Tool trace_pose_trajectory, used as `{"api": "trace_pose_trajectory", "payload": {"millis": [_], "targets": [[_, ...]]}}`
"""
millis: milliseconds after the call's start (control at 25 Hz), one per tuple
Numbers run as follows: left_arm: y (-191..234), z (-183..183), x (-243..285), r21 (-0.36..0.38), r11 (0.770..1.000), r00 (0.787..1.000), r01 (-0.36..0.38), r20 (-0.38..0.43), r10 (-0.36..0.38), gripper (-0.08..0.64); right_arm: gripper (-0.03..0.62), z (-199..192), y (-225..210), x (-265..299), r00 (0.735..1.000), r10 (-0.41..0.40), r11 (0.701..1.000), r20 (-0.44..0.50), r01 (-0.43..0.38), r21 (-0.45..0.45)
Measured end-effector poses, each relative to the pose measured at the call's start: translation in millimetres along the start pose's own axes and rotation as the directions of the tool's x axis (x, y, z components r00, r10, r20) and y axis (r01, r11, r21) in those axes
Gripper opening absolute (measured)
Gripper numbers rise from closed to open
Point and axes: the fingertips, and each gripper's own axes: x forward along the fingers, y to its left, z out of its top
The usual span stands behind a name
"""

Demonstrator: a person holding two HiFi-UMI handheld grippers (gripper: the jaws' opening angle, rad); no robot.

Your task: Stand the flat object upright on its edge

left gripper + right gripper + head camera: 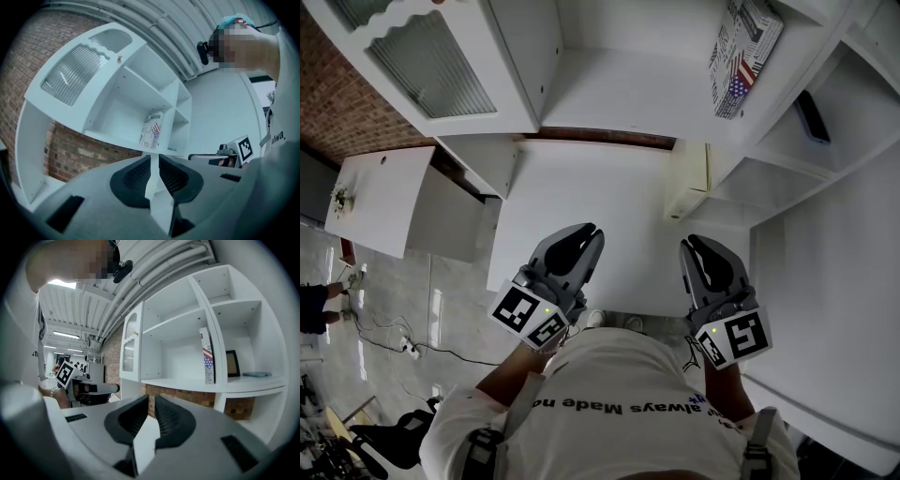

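Book (pixel 744 54) stands upright on shelf (pixel 619 112), close against divider (pixel 216 357); divider likely props it, so task looks done. Left gripper (pixel 585 232) and right gripper (pixel 694 247): jaws together, nothing between, held low by body, clear of shelf.

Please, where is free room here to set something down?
The middle shelf is bare left of the flag-printed book, which stands at its right divider. The white counter below is bare too. The right compartment, holding a dark frame, is tighter.
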Motion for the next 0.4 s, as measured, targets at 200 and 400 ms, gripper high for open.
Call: {"api": "trace_pose_trajectory", "payload": {"millis": [200, 400], "targets": [[1.2, -0.9, 0.0, -0.003, 1.000, 1.000, -0.002, -0.003, 0.002, 0.060, 0.044, -0.9, 1.5, 1.8, 1.000, 0.005, 1.000, -0.001, -0.005, 0.005], [1.9, -1.3, 1.0, -0.005, 1.000, 1.000, -0.003, -0.003, 0.003, 0.060, 0.044, -0.7, 0.9, 3.5, 1.000, 0.006, 1.000, -0.001, -0.006, 0.001]]}}
